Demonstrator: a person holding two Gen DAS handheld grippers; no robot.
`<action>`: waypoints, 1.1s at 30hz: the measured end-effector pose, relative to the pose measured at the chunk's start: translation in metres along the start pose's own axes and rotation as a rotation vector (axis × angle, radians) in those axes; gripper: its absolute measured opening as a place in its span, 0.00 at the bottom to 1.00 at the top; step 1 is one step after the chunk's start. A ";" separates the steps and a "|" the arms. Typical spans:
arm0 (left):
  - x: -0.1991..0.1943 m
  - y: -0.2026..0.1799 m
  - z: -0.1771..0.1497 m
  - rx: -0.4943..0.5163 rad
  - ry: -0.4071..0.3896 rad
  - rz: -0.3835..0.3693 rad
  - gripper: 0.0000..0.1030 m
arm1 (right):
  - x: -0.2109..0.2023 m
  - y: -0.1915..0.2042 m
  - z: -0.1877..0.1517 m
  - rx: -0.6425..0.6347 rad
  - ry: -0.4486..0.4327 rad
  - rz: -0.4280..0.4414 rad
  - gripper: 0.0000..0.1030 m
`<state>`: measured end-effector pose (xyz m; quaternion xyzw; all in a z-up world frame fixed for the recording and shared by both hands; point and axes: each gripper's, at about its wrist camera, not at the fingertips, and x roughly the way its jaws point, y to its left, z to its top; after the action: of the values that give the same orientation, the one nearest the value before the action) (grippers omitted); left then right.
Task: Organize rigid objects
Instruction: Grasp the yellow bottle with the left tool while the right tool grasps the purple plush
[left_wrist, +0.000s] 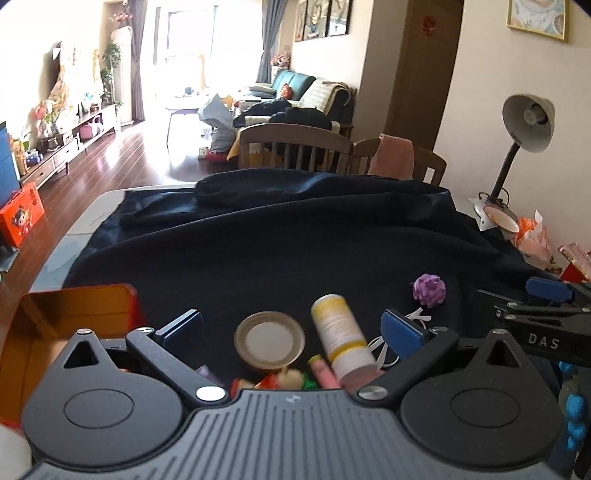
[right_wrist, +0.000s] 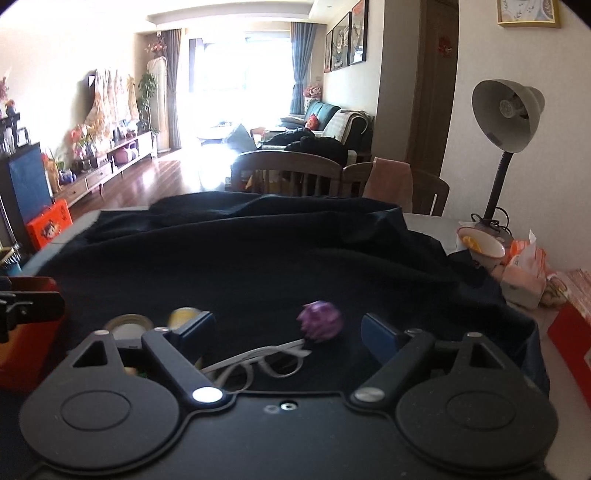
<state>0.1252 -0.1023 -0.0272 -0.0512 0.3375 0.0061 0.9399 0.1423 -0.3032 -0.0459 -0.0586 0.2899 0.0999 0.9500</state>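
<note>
Both sets of fingers are spread wide and holding nothing right now. The left gripper (left_wrist: 291, 328) hangs over a little cluster near the front edge of the dark cloth (left_wrist: 280, 236): a round jar lid (left_wrist: 269, 341) lying flat, and right beside it a white and yellow bottle (left_wrist: 341, 338) on its side, its capped end pointing back toward the camera. Some small colourful toys (left_wrist: 291, 380) sit just under the gripper body, too blurry to name properly.

The right gripper (right_wrist: 288, 334) sits further right, also fully released, with a purple grape-like toy (right_wrist: 320, 319) between its jaws but ahead of the fingertips, not touching either one. White-framed glasses (right_wrist: 258, 363) lie just in front of it. An orange box (left_wrist: 70, 325) stands at the front left corner of the cloth, open side up from what I can tell, so my guess is that's where the stuff goes.

Looks like this is the picking stage, nothing grabbed yet, everything loose on the cloth. If it were me, the next move is the right side pushing forward and down until the purple toy sits between the pads, then closing. It's bumpy and round, so it could roll off. The bottle is the left side's easy target, gripped across its width.
</note>
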 end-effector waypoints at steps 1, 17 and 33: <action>0.006 -0.005 0.002 0.010 -0.001 0.007 1.00 | 0.006 -0.003 0.001 -0.005 0.004 0.002 0.84; 0.100 -0.049 0.005 0.029 0.133 -0.005 0.99 | 0.098 -0.034 0.005 -0.097 0.121 0.052 0.69; 0.166 -0.053 0.001 0.030 0.332 -0.016 0.64 | 0.148 -0.047 -0.005 -0.127 0.231 0.114 0.63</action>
<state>0.2562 -0.1585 -0.1270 -0.0403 0.4877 -0.0147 0.8720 0.2700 -0.3264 -0.1309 -0.1131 0.3931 0.1643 0.8976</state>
